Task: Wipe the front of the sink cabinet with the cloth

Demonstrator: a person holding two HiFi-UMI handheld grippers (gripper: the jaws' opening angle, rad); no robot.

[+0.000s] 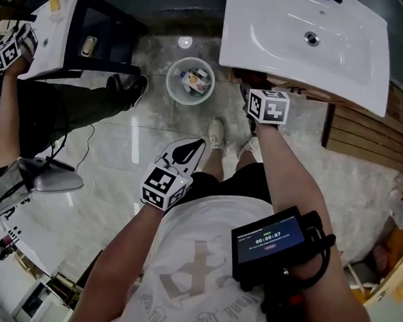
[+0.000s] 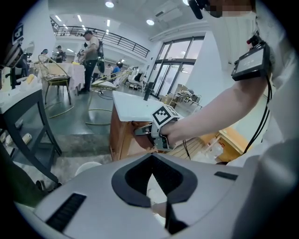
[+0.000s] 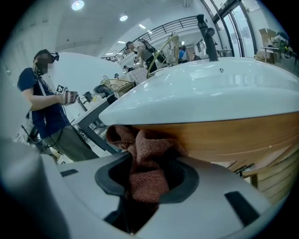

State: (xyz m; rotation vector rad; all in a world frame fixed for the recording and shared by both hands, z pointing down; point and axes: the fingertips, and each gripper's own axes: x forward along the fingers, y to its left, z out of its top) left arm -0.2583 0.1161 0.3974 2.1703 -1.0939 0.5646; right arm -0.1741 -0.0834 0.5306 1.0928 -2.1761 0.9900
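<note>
Where the cloth lies: the reddish-brown cloth [image 3: 145, 154] is pinched in the right gripper [image 3: 147, 184]. It bunches forward out of the jaws, and its front fold touches the wooden cabinet front [image 3: 224, 140] just under the rim of the white sink basin [image 3: 210, 88].
Direction of work: the cabinet front lies straight ahead of the right gripper. The panel's long axis runs left to right across the right gripper view, so a sideways stroke looks likely.
Contact area: upper left corner of the panel; most of the wood extends toward frame right.
Nearer hand: the right gripper, tucked under the basin edge at upper centre of the head view.
Left gripper [image 1: 187, 151]: jaws pressed together with nothing between them, hanging over the floor, well apart from the cabinet.
Surface: flat, smooth wood; the basin overhang probably limits upward travel.
Room: marble-pattern floor [image 1: 114, 137]; round waste bin [image 1: 190, 80] just left of the cabinet; second person [image 1: 25, 124] at frame left beside another sink stand [image 1: 59, 26].
</note>
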